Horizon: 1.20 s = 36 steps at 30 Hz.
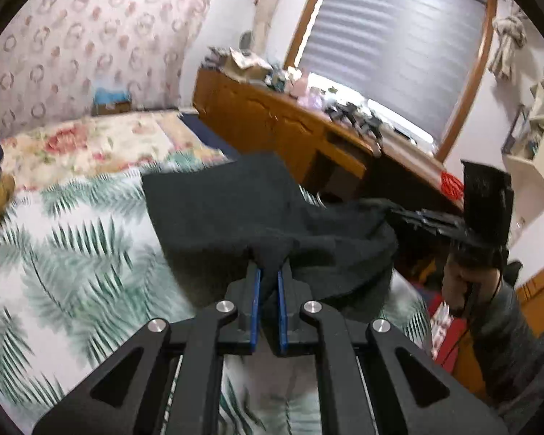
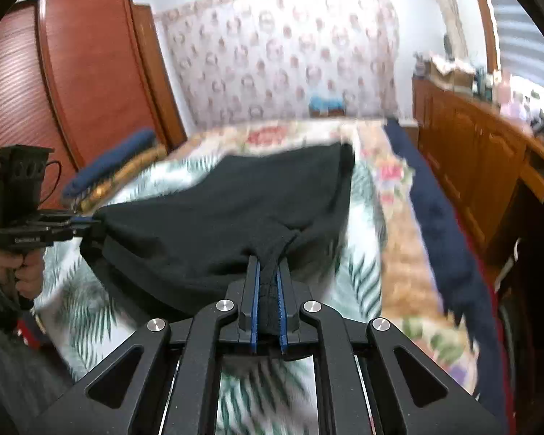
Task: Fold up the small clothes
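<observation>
**Dark garment held at both near corners**

We have the left gripper (image 1: pixel 269 272) and right gripper (image 2: pixel 268 272) each clamped on a near corner of the dark garment (image 2: pixel 235 210) — it stretches forward over the leaf-print bedspread (image 1: pixel 72 253), long edge spanning gripper to gripper; neither hand is nearer.

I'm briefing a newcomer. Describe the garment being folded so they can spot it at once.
Start at the bed with the palm-leaf sheet. Above it, the dark cloth hangs stretched between the left gripper and right gripper, both clamped on its edge. It is plain near-black, unlike the patterned bedding around it.
</observation>
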Tool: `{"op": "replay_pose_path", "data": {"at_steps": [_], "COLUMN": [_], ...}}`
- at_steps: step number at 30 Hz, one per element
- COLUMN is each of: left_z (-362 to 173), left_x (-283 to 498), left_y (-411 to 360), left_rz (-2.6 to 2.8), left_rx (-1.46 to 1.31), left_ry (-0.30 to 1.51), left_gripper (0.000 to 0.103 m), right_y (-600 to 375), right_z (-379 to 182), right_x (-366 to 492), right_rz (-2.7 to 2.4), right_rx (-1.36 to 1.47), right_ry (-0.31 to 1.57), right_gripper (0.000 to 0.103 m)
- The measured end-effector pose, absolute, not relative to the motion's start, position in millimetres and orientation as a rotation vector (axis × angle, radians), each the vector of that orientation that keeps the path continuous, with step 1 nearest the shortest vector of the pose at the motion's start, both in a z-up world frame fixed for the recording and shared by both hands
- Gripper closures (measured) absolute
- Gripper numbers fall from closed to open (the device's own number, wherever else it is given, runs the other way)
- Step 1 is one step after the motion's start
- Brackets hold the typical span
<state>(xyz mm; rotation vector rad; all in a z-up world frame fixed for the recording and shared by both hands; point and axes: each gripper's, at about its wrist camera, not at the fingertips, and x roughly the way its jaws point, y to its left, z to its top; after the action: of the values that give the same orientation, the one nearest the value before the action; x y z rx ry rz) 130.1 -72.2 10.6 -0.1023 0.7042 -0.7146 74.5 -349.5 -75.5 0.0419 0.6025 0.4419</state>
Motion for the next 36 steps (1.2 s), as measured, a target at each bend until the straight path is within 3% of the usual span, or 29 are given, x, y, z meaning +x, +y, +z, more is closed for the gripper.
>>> {"op": "replay_pose_path", "data": {"at_steps": [11,26,30,34,36], "left_z": [8,-26,-17,-8,-2], "left_x": [241,306,302,297,289], "left_y": [-65,-76,-73,-72,-67], "left_rz": [-0.638,-0.640,-0.683,-0.679,-0.645], "left_rx": [-0.121,-0.087,-0.080,-0.047,-0.016], "left_ry": [0.733,0.807,0.787,0.762,0.727], "left_gripper": [0.098,0.094,0.088,0.073,0.071], "right_y": [-342,-337,-335,-335,-336], "right_z": [-30,-64,-67,-56,-47], "right_x": [178,271,277,271,269], "right_rz": [0.428,0.377,0.333,0.316,0.287], "right_rx": [0.039,0.009,-0.018,-0.032,-0.043], "right_ry": [0.517,0.612,0.624,0.595,0.570], "right_gripper": [0.098,0.097,0.093,0.088,0.074]}}
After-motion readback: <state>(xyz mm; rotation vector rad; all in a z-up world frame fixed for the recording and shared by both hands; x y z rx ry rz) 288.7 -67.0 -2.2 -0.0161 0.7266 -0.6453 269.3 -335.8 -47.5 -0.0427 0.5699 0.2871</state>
